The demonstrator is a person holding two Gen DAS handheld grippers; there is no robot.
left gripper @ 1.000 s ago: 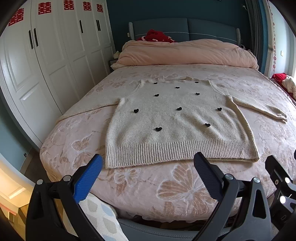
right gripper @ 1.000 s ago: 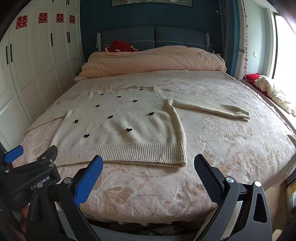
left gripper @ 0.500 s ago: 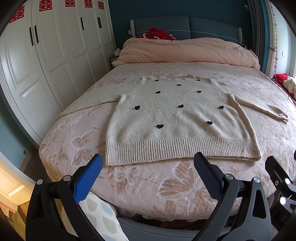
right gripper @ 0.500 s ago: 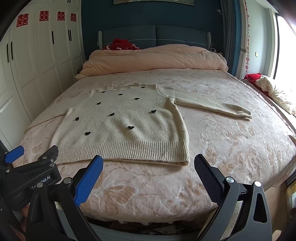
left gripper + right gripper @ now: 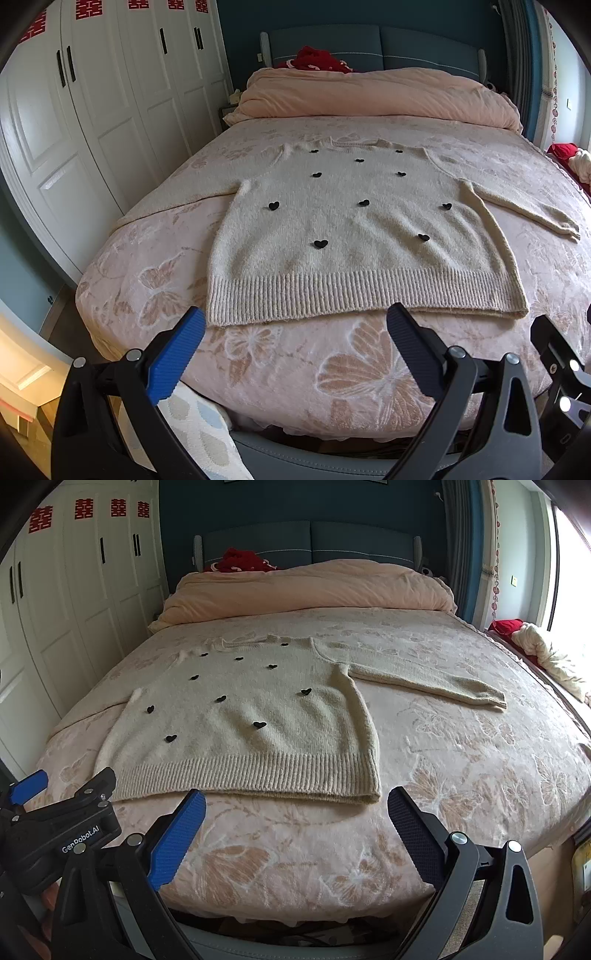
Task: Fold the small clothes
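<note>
A cream knit sweater [image 5: 354, 229] with small black hearts lies flat, front up, on the bed [image 5: 280, 365], ribbed hem toward me and sleeves spread out. It also shows in the right wrist view [image 5: 251, 723], with its right sleeve [image 5: 424, 679] stretched across the cover. My left gripper [image 5: 295, 332] is open and empty, just short of the hem near its left half. My right gripper [image 5: 295, 812] is open and empty, in front of the hem's right corner. The left gripper's body [image 5: 62, 830] shows at the lower left of the right wrist view.
A folded pink duvet [image 5: 376, 92] lies across the head of the bed, with a red item [image 5: 317, 61] behind it. White wardrobes [image 5: 92, 122] stand along the left. Clothes [image 5: 546, 657] are piled at the right by the window.
Both grippers have moved a little forward toward the bed; the sweater looks slightly larger and higher in both views. Both stay open. The sweater has not moved.
</note>
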